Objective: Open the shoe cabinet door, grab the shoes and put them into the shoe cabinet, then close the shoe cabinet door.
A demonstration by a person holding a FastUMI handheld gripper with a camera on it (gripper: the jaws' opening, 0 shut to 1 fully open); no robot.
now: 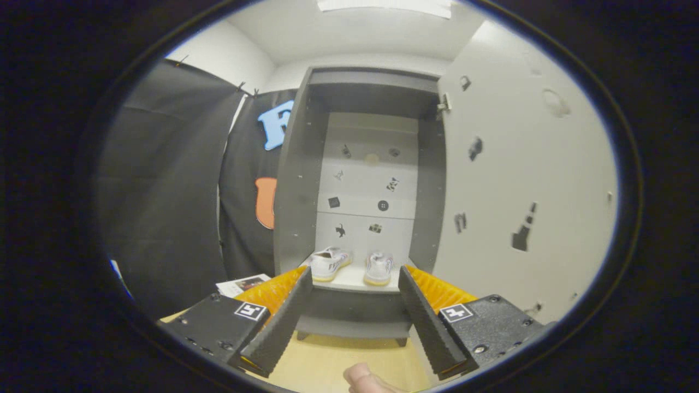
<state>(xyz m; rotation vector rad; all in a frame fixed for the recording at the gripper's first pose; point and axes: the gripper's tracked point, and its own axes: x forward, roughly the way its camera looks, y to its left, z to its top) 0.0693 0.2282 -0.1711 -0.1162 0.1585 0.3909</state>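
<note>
A: When you stopped here, where were the shoes (352,266)?

B: You had them on the low shelf (349,281) inside the cabinet (295,191), at about twelve o'clock from the gripper (355,275), a little beyond its tips. They stood side by side, heels toward you. The left one was turned a little, with its toe toward eleven o'clock.

A: And what were the fingers (281,319) doing?

B: You held them wide apart, with nothing between them. Through the gap one saw the shelf edge and the wooden floor (333,365). I think you kept them apart because the shoes were already put down and there was nothing more to hold.

A: Why did the door (524,180) stand like that?

B: It was swung fully open on its hinge (444,102), at about two o'clock from the fingers, its inner face toward you. I judge it was left so to keep the way to the shelf free while you placed the pair.

A: So what was left of the task?

B: Only the closing, in my opinion. You would have to bring the gripper to the free edge of the door and push it toward the cabinet. A fingertip (363,379) showed at six o'clock, below the fingers, and some paper (243,284) lay on the floor at nine o'clock.
</note>
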